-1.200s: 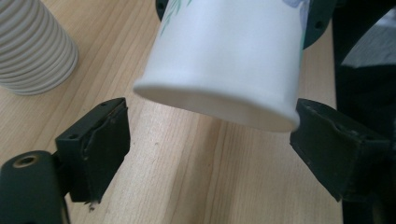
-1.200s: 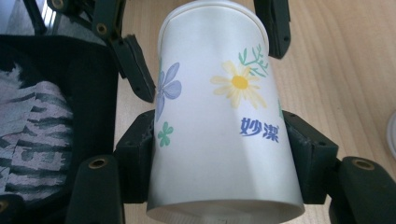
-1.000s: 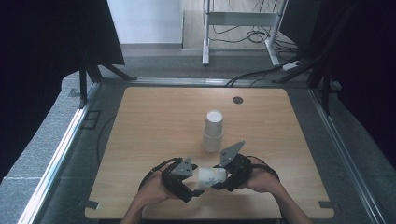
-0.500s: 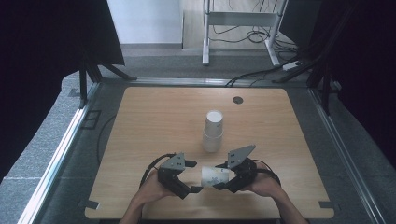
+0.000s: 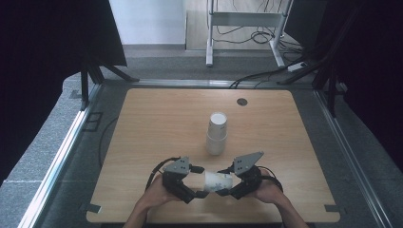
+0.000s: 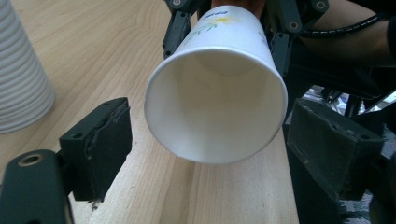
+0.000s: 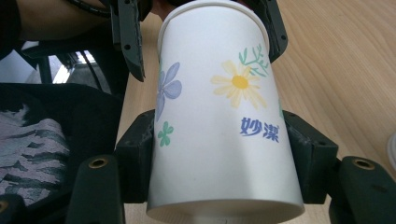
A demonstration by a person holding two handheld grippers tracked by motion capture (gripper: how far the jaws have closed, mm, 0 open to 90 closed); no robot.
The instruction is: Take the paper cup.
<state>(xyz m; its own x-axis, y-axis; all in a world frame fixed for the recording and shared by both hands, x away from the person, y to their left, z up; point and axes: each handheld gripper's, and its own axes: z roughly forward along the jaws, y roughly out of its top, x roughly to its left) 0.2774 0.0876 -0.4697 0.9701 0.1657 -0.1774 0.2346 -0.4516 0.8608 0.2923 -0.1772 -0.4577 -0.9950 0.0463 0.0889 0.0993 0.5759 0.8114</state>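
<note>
One empty paper cup (image 7: 219, 116) sideways; cup stack (image 5: 216, 134) upright.

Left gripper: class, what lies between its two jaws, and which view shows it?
The open mouth of the paper cup lies between the jaws of the left gripper, apart from both pads, as the left gripper view shows. The right gripper clamps its base end.

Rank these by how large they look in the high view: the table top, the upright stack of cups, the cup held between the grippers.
1. Table top, by far the largest.
2. Stack of cups.
3. Held cup, lying sideways and looking a little shorter than the stack.
</note>
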